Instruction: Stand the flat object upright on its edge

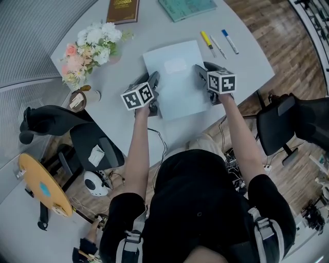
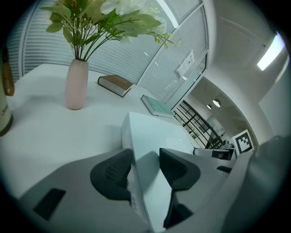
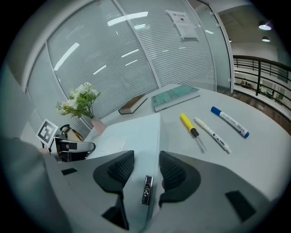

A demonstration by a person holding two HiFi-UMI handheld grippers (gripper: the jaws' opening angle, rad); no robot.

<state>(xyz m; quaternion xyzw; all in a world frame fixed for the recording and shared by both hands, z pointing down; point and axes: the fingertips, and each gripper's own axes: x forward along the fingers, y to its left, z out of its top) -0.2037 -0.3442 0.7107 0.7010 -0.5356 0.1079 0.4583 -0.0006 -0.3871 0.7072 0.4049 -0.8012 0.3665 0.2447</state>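
A thin pale-blue slab (image 1: 174,77), like a closed laptop, rests on the grey table (image 1: 118,77). My left gripper (image 1: 153,85) straddles its left edge, my right gripper (image 1: 201,73) its right edge. In the left gripper view the slab (image 2: 150,136) runs between the jaws of that gripper (image 2: 145,164); one dark pad (image 2: 113,175) sits beside the edge, the other over the top face. In the right gripper view the slab's edge with a small metal port (image 3: 146,189) lies between the jaws of that gripper (image 3: 146,169), with a gap to each pad. Both stand open.
A pink vase of flowers (image 1: 91,47) stands left of the slab, with a small jar (image 1: 79,99) near the table's edge. A brown book (image 1: 123,10) and a teal book (image 1: 186,7) lie at the back. A yellow marker (image 1: 206,39) and pens (image 1: 230,41) lie right.
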